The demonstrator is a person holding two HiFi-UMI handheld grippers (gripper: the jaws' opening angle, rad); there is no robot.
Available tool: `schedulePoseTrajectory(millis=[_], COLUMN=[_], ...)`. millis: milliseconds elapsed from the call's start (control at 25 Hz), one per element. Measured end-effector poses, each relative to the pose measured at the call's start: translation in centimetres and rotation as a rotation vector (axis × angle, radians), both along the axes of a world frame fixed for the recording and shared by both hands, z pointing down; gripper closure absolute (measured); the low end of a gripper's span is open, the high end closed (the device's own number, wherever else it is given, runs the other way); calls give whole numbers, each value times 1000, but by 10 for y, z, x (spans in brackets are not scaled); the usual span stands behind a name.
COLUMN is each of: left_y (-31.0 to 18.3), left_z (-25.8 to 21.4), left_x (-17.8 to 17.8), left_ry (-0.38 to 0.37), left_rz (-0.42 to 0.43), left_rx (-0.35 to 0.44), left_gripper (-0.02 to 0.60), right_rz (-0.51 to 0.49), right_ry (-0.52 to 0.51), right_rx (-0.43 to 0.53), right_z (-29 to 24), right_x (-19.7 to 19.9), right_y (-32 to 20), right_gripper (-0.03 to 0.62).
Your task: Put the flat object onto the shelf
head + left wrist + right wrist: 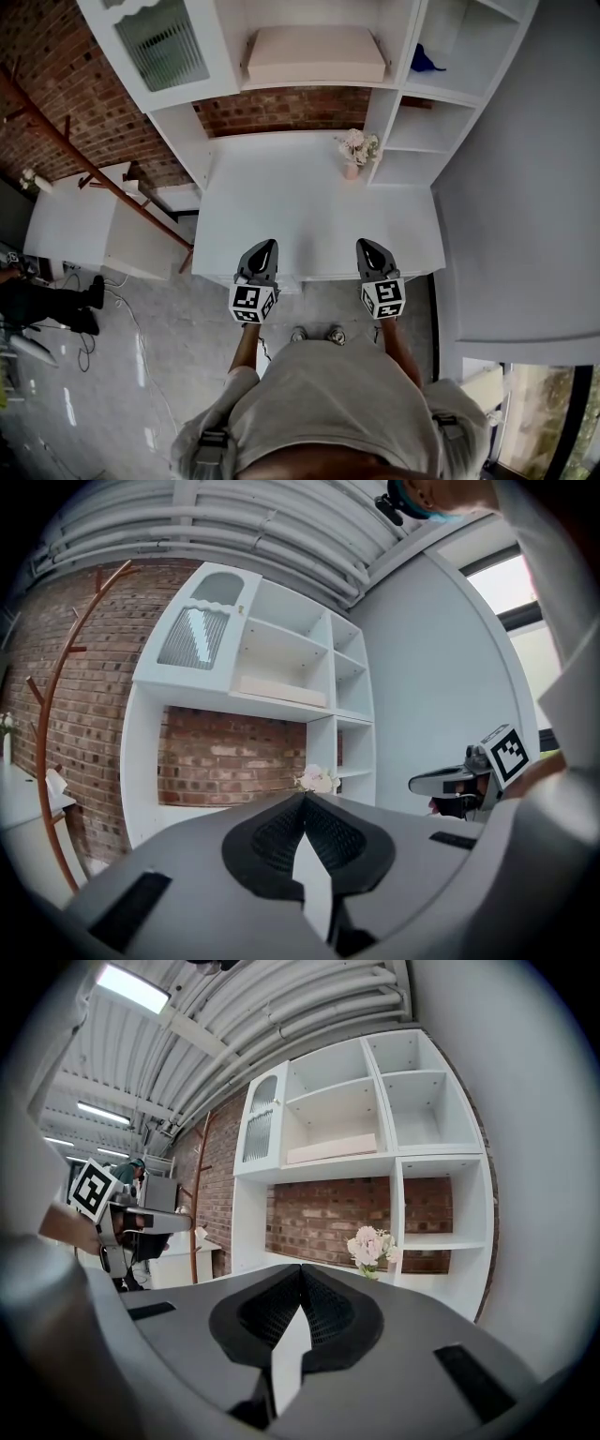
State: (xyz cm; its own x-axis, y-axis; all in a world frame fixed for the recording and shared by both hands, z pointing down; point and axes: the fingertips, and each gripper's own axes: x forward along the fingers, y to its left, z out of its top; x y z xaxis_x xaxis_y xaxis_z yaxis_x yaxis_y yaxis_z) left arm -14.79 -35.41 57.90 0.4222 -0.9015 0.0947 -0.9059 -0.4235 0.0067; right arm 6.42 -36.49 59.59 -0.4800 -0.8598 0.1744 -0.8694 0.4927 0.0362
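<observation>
Holding left gripper [267, 245] and right gripper [364, 244] side by side over the front edge of the desk [281, 206], apart from each other, tips pointing toward the shelf [228, 42]. Seen in the left gripper view as jaws pressed together at the tips, with nothing between the ribbed pads. Same in the right gripper view: narrow, tips meeting, nothing held.

Lying already on the shelf, in the wide middle compartment above the brick wall [281, 111]: flat object [314, 56], pale beige, level, filling most of that compartment's width. Well apart from both grippers, untouched by either.

Standing at the desk's rear right corner, just beside the shelf's upright: flowers [356, 148] in a small pink vase, upright. Showing above and beyond each gripper's tips in both gripper views, not touched.

Tucked into an upper right compartment: blue thing [427, 61], too small to make out further. Closing off the upper left compartment: glass door [161, 42] with ribbed panes.

Off to the left: a low white cabinet [80, 220] against the brick, a slanting copper rail [84, 159] in front of it, cables [127, 328] trailing over the grey floor.
</observation>
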Motion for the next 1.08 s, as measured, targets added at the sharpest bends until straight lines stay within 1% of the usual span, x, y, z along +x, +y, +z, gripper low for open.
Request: schedulePoseTrajectory(millis=[560,1080], left_y=[-4,3], left_z=[7,14], left_x=[14,20], left_ry=[12,30], left_rz=[32,30], left_rx=[-19,-38], left_gripper=[566,566], right_rz=[12,17], right_ry=[-2,-3], right_rx=[-8,-17], right_z=[1,4], right_x=[5,10], right_y=[1,4], right_gripper=[565,565])
